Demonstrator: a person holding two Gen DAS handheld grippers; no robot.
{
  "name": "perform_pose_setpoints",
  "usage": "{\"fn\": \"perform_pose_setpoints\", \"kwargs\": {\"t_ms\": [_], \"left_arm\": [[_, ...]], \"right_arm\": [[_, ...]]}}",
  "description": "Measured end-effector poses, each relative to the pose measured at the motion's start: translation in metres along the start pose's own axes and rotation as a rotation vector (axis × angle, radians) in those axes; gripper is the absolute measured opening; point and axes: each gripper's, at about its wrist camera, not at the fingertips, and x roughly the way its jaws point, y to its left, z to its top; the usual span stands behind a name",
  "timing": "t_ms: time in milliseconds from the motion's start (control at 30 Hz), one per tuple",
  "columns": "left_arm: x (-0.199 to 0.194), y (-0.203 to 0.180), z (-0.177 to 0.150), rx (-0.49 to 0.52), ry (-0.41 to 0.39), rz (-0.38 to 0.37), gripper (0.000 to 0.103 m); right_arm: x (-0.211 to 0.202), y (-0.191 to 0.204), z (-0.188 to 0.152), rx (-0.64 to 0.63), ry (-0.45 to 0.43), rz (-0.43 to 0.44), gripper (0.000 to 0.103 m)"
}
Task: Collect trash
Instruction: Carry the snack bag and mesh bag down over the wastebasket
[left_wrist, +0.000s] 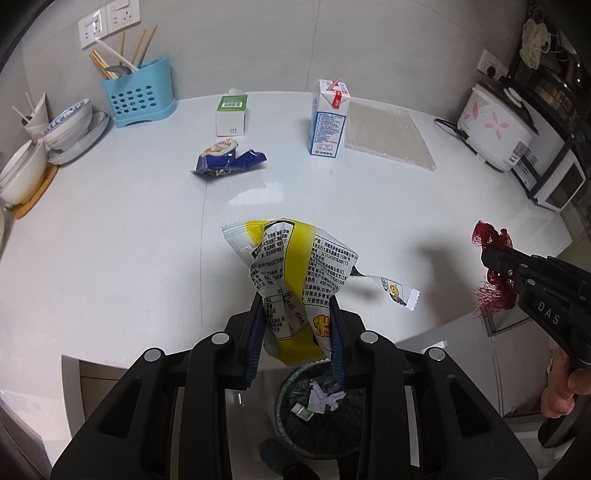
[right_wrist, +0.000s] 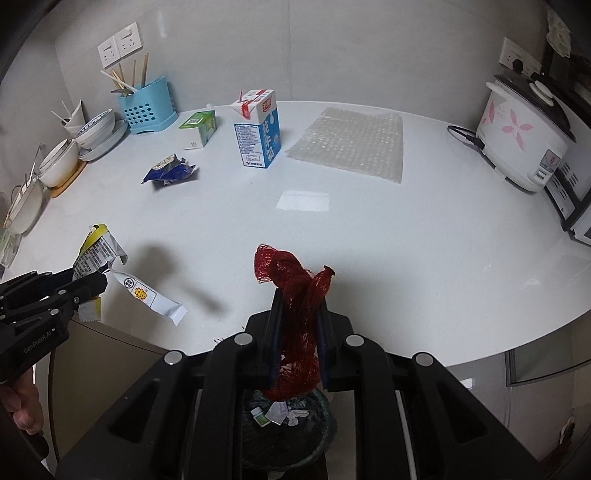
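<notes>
White bench (left_wrist: 110, 258) spread wide, carrying the remaining litter well back from the near edge: bubble wrap sheet (right_wrist: 351, 144) flat near the rice cooker (right_wrist: 524, 136), milk carton (left_wrist: 328, 118) upright just beside it, small green-topped box (left_wrist: 232, 115) further left, crumpled blue wrapper (left_wrist: 229, 160) lying ahead of that box. All probably awaiting later trips.

Below the bench edge, dark-lined trash bin (left_wrist: 317, 413) standing on the floor, scraps of paper already inside. Positioned straight under both tools, presumably so that a simple release drops each piece in.

Left tongs (left_wrist: 295, 332) clenched on the yellow-and-white snack wrapper (left_wrist: 299, 266), gripped low on its body so the crinkled top flares upward and a torn strip trails to the right. Held past the bench edge, directly above the bin's mouth.

Right tongs (right_wrist: 297, 332) clenched on the red mesh net (right_wrist: 295, 295), bunched between the blue-padded jaws, loose end poking above, tail hanging down toward the bin. Likewise clear of the bench and over the opening.

Both tools side by side, near but apart, pointing forward across the bench and tilted slightly down; hand (left_wrist: 561, 384) wrapped round the right handle, low at the frame's edge. Likely ready for letting go.
</notes>
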Motion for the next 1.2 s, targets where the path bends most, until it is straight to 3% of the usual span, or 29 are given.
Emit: {"fn": "perform_pose_setpoints", "kwargs": {"t_ms": [600,1200], "left_arm": [[-0.034,0.007,-0.053,0.022,-0.003,-0.042,0.030],[-0.025,0.009,-0.112,0.047,0.051,-0.080,0.030]], "right_arm": [[-0.029,0.035,-0.054,-0.032,-0.012,0.024,0.015],[-0.025,0.050,-0.117,-0.029,0.046,0.041,0.015]]}}
